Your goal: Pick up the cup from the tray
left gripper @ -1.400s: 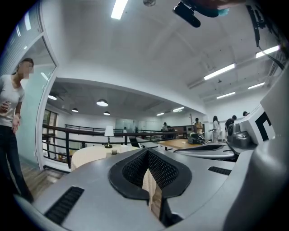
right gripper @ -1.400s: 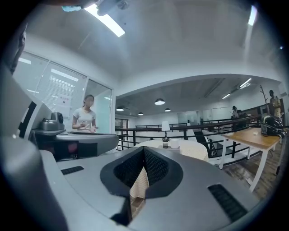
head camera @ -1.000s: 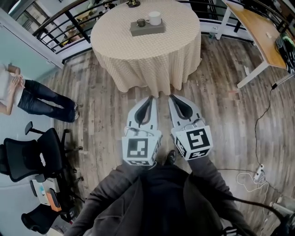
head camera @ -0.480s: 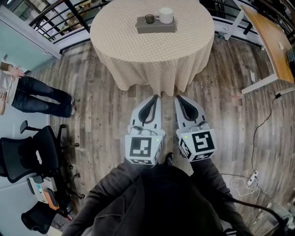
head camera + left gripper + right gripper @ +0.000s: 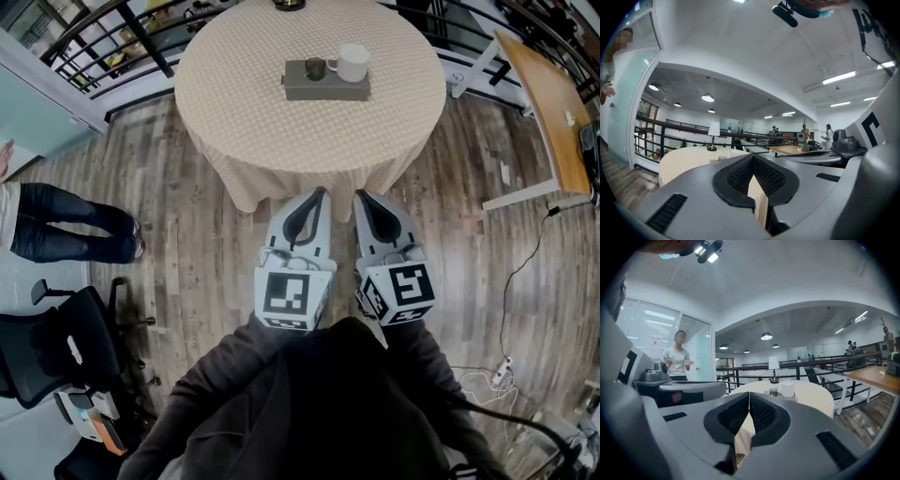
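**A:** Where's the cup right now?

**B:** The white cup (image 5: 353, 63) stands upright at the right end of the grey tray (image 5: 305, 90), near the middle of the round table (image 5: 281, 141). Just left of it on the tray is a small dark glass (image 5: 315, 67). I think it's a tumbler, but it's too small to be sure.

**A:** And the tongs?

**B:** Both are held low on the near side of the table, side by side and pointing at it. The left gripper (image 5: 319, 193) has its jaws pressed together with nothing between them. The right gripper (image 5: 360, 195) is the same, closed and empty. In each gripper view only tablecloth shows past the pads.

**A:** What has changed in the last second?

**B:** The table has come nearer. In the head view its hanging cloth now meets the jaw tips, and the tray sits lower, closer to the centre. The bystander (image 5: 56, 220) left of the table has slid towards the edge of the view. The jaws haven't moved.

**A:** What does that mean for the pick?

**B:** I'd judge it's still the approach. The cup is well apart from both grippers, across the near half of the table. In the right gripper view it sits a little right of the closed jaws, so that gripper seems the likelier one to take it. It would have to open before reaching in, and keep clear of the glass.
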